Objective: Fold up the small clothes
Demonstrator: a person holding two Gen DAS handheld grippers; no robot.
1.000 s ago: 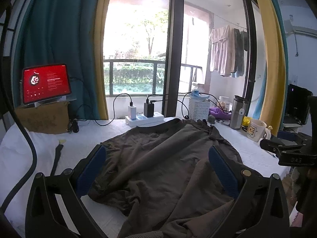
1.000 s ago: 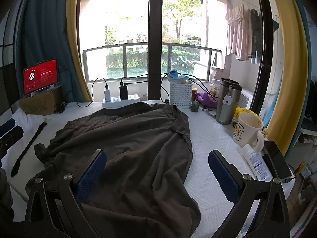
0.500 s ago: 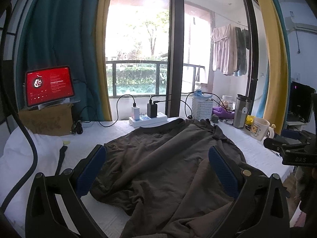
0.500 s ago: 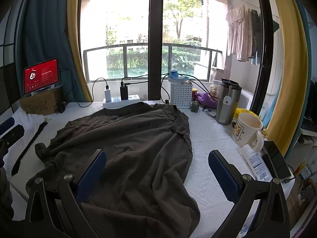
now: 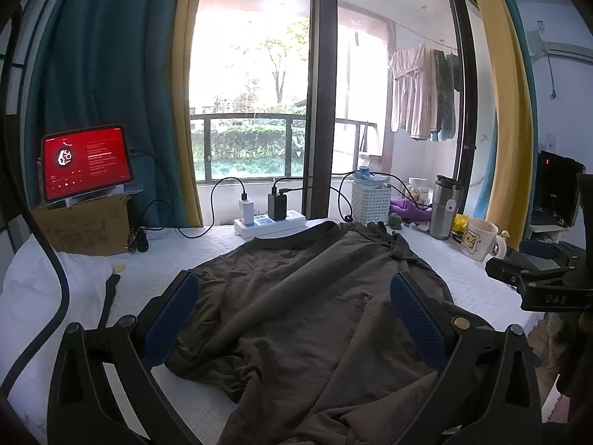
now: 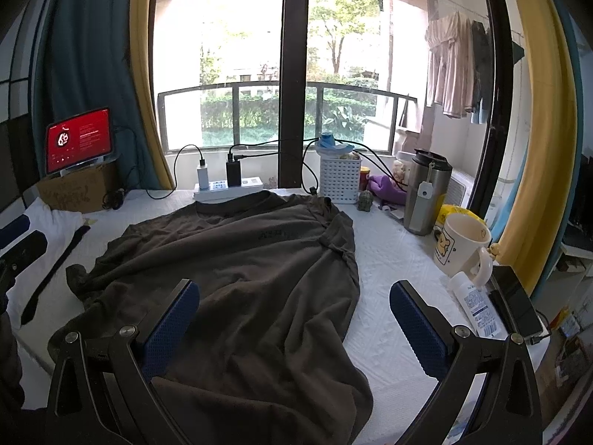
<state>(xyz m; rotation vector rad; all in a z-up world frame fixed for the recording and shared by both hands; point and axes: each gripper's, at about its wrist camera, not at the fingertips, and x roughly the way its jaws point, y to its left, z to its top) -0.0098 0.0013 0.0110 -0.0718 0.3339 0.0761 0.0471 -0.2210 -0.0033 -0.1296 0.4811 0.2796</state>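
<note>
Both tongs, left (image 5: 292,319) and right (image 6: 292,319), gape wide and empty above the rumpled brown shirt (image 6: 237,278) on the white surface (image 6: 393,270)

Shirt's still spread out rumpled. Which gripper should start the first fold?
Probably left. The left gripper hangs open over the brown shirt; the right gripper straddles its edge, one finger over bare table.
</note>
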